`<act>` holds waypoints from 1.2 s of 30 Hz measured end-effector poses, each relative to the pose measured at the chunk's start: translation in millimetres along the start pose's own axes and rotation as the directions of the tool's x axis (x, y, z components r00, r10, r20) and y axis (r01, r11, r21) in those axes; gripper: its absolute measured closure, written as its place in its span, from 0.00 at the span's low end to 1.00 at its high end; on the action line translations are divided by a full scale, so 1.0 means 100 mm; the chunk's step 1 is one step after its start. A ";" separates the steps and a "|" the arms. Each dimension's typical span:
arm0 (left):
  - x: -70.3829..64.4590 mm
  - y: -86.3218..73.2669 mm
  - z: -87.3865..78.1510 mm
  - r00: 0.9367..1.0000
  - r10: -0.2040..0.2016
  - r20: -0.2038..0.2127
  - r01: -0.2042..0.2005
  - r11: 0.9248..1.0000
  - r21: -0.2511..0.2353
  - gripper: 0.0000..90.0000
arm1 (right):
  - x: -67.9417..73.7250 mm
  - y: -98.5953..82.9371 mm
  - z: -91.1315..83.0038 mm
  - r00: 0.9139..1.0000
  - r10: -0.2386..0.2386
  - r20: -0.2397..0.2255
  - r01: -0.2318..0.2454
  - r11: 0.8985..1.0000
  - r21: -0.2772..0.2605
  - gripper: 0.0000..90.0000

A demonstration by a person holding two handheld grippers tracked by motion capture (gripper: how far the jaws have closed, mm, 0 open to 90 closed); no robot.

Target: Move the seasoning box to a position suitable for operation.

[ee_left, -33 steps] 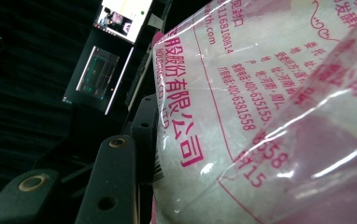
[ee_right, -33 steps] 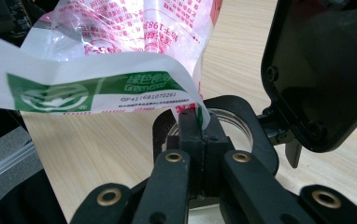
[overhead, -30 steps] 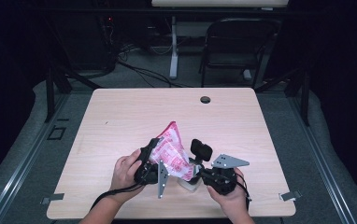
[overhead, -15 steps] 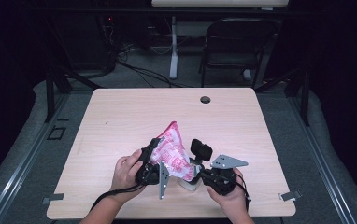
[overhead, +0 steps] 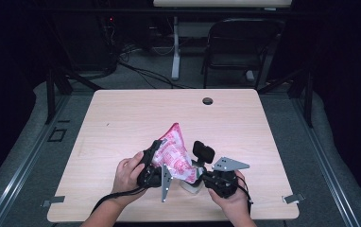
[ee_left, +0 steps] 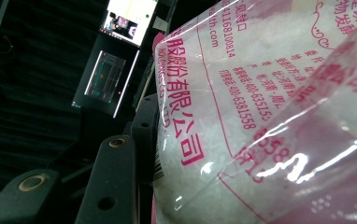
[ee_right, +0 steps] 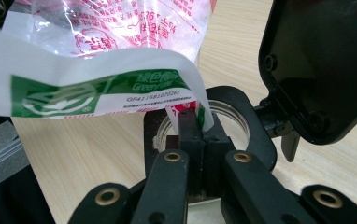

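A pink-and-white printed bag [overhead: 174,153] of white granules stands tilted above the table's front middle, held between both grippers. My left gripper [overhead: 152,165] clamps its left side; in the left gripper view the bag [ee_left: 260,116] presses against one black jaw. My right gripper [ee_right: 190,133] is shut on the bag's white edge with the green label [ee_right: 102,93]. Right under that edge sits a small clear round container [ee_right: 256,135] with a black rim, its black flip lid [ee_right: 321,65] standing open. The high view shows this lid [overhead: 203,152] beside the right gripper [overhead: 202,177].
The light wooden table [overhead: 122,118] is bare across its back half apart from a cable hole [overhead: 208,100] near the far edge. A black chair [overhead: 240,47] and table legs stand behind it. Both hands work close to the front edge.
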State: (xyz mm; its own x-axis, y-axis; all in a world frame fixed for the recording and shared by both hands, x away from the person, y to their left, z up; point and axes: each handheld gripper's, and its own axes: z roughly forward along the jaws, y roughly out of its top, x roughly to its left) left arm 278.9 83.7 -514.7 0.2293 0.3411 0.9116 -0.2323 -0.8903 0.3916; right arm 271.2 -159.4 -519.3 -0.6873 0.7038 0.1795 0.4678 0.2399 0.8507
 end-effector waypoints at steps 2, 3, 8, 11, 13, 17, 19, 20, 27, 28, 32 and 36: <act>0.00 0.00 0.00 1.000 0.002 -0.001 -0.002 1.000 0.000 0.67 | 0.00 0.00 0.01 1.000 0.001 0.000 -0.001 1.000 0.001 0.99; 0.00 0.00 0.00 1.000 0.002 -0.002 -0.002 1.000 0.000 0.67 | 0.00 0.00 0.01 1.000 0.001 0.001 -0.001 1.000 0.006 0.99; 0.00 0.00 0.00 1.000 0.007 -0.005 -0.007 1.000 0.004 0.67 | 0.00 -0.01 0.03 1.000 0.004 0.004 -0.004 1.000 0.007 0.99; 0.00 0.00 -0.01 1.000 0.009 -0.004 -0.009 1.000 0.008 0.67 | 0.00 -0.01 0.03 1.000 0.002 0.007 -0.002 1.000 0.009 0.99; 0.00 0.00 -0.01 1.000 0.015 -0.007 -0.015 1.000 0.009 0.67 | 0.00 -0.02 0.03 1.000 0.000 0.009 0.000 1.000 0.007 0.99; 0.00 0.00 0.00 1.000 0.025 -0.013 -0.025 1.000 0.005 0.67 | 0.00 -0.02 0.03 1.000 0.001 0.011 -0.001 1.000 0.006 0.98; 0.00 0.00 0.00 1.000 0.026 -0.012 -0.026 1.000 0.008 0.67 | 0.00 -0.02 0.03 1.000 0.004 0.010 -0.004 1.000 0.006 0.97; 0.01 0.00 0.00 1.000 0.025 -0.010 -0.025 1.000 0.010 0.67 | 0.00 -0.02 0.03 1.000 0.002 0.009 -0.002 1.000 0.006 0.97; 0.02 -0.01 0.00 1.000 0.028 -0.011 -0.028 1.000 0.006 0.67 | 0.00 -0.02 0.02 1.000 0.003 0.006 -0.003 1.000 -0.003 0.93; 0.02 -0.01 0.00 1.000 0.027 -0.011 -0.027 1.000 0.006 0.67 | 0.01 -0.02 0.02 1.000 0.001 0.007 -0.001 1.000 -0.002 0.93; 0.02 0.00 -0.01 1.000 0.028 -0.014 -0.028 1.000 0.008 0.67 | 0.02 -0.01 0.02 1.000 -0.004 0.010 0.004 1.000 -0.003 0.94; 0.02 0.01 -0.01 0.999 0.031 -0.015 -0.031 0.999 0.008 0.67 | 0.02 -0.02 0.03 1.000 -0.007 0.012 0.007 1.000 0.003 0.95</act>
State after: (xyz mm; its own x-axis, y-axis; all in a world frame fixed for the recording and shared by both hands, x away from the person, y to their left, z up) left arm 278.1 83.8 -512.1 0.2074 0.3178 0.9252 -0.2316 -0.9029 0.3621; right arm 270.7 -156.9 -521.5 -0.6836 0.7103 0.1676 0.4649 0.2468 0.8503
